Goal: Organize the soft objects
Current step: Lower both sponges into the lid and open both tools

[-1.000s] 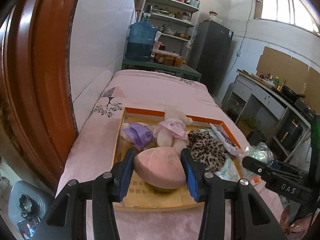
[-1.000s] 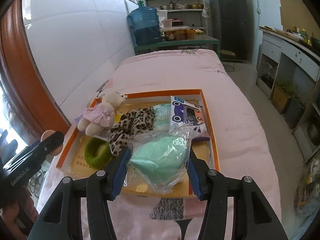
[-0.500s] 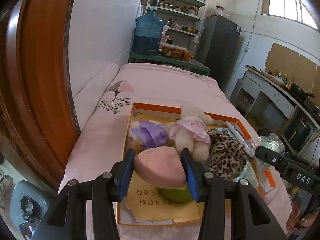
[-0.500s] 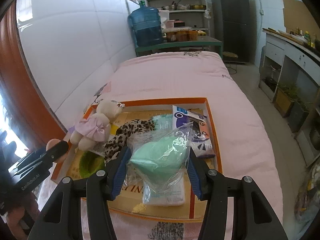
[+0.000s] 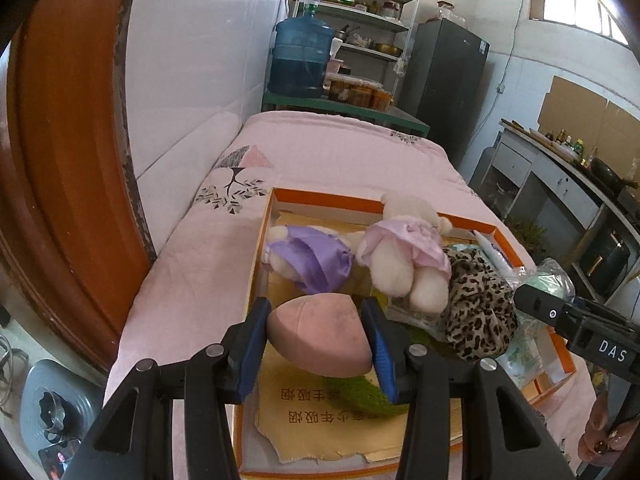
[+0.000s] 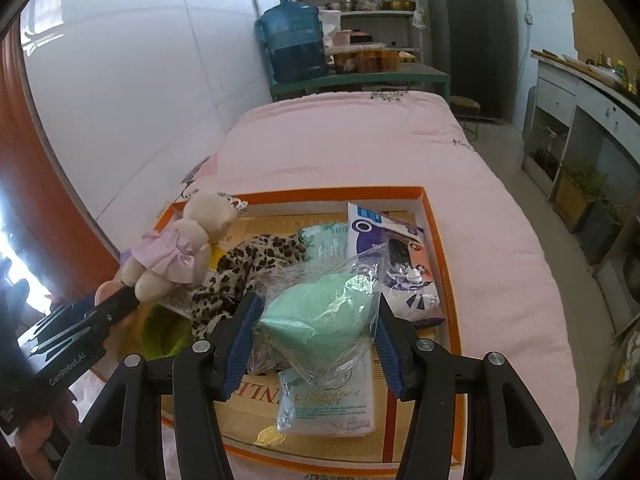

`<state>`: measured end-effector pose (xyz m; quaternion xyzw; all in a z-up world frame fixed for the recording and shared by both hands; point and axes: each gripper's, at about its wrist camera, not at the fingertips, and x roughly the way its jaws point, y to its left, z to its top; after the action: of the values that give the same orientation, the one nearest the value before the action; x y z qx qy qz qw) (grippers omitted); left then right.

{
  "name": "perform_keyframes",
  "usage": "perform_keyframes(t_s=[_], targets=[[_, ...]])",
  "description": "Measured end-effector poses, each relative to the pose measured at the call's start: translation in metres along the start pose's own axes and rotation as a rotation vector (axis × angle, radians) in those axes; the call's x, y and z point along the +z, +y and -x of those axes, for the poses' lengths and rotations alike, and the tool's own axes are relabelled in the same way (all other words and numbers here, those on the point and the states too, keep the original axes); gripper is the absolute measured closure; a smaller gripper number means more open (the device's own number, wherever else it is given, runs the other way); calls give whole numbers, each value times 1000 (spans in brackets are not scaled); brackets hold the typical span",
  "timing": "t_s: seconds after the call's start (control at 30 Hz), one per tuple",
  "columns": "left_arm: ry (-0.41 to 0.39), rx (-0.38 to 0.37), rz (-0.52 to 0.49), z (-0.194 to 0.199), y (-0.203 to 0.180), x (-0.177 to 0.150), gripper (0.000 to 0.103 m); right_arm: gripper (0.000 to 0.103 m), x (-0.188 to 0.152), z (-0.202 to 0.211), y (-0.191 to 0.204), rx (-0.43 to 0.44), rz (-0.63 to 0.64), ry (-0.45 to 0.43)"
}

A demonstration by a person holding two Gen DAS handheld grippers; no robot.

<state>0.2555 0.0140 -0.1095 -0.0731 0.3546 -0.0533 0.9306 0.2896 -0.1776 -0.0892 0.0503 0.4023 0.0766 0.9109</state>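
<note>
The left hand-held gripper (image 5: 318, 340) squeezes a soft pink cushion (image 5: 320, 334) over the orange tray (image 5: 352, 198) on the bed (image 6: 360, 148). The right hand-held gripper (image 6: 316, 330) pinches a bagged green sponge (image 6: 320, 314) there too. Lower each into a bare spot, then let go gently, clear of the teddy bear (image 5: 404, 252).

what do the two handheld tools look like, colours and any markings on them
Both are black, angular, two-fingered tools with blue ribbed pads and silver pivot bolts. The left tool shows white "GenRobot.AI" lettering on its side in the right wrist view; the right tool shows white "DAS" lettering in the left wrist view.
</note>
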Motion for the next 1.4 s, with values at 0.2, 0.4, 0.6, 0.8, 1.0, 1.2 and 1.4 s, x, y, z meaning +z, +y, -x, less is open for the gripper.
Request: perform_keyframes(t_s=[0.2,0.4,0.6,0.8,1.0,1.2,1.4], targets=[[17,5,1,-9,2,-2,55,44,-2,-9,-2,7,2,10],[24,5,-3,-12,1,-3,54,44,-2,-10,-4,9,2,9],[23,16,3,-11,1,-3,47,37,-3,-9,-5,22,-10,16],[27,9,0,-10,0,-3,41,35,-3,-1,-8,33,-21,1],[21,5,-9,-5,-3,-3,36,33,-6,10,-7,36,-24,-7],[7,-1,-13,4,-5,-2,30,29,-7,22,-5,36,-20,-23],[-14,-9,-21,17,-10,0,30,28,-9,38,-3,45,-21,-39]])
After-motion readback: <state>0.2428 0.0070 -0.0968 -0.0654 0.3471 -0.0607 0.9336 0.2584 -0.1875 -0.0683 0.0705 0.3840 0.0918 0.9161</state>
